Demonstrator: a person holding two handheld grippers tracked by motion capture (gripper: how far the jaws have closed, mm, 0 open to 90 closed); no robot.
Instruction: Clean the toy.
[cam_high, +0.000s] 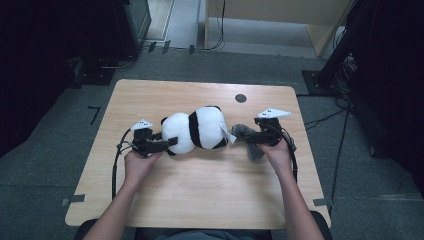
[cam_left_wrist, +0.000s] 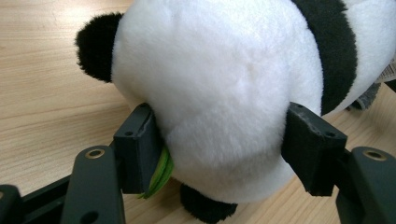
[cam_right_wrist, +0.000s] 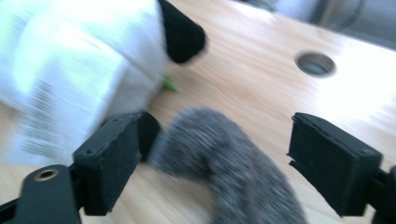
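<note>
A black-and-white panda plush (cam_high: 197, 130) lies on its side in the middle of the wooden table (cam_high: 200, 195). My left gripper (cam_high: 170, 143) comes in from the left and is shut on the plush's white head (cam_left_wrist: 219, 79), with a pad pressed into the fur on each side; a green scrap (cam_left_wrist: 161, 175) shows beside one pad. At the panda's other end, my right gripper (cam_high: 251, 136) is open. A grey fuzzy piece (cam_right_wrist: 205, 140) lies between its pads, brushing one and apart from the other. The panda's white label (cam_right_wrist: 60, 93) and a black paw (cam_right_wrist: 182, 32) lie just beyond.
A round hole (cam_high: 240, 98) is set in the tabletop behind the right gripper. Bare wood stretches from the plush to the table's near edge. Grey carpet surrounds the table, with cables and dark stands at the far right (cam_high: 345, 65).
</note>
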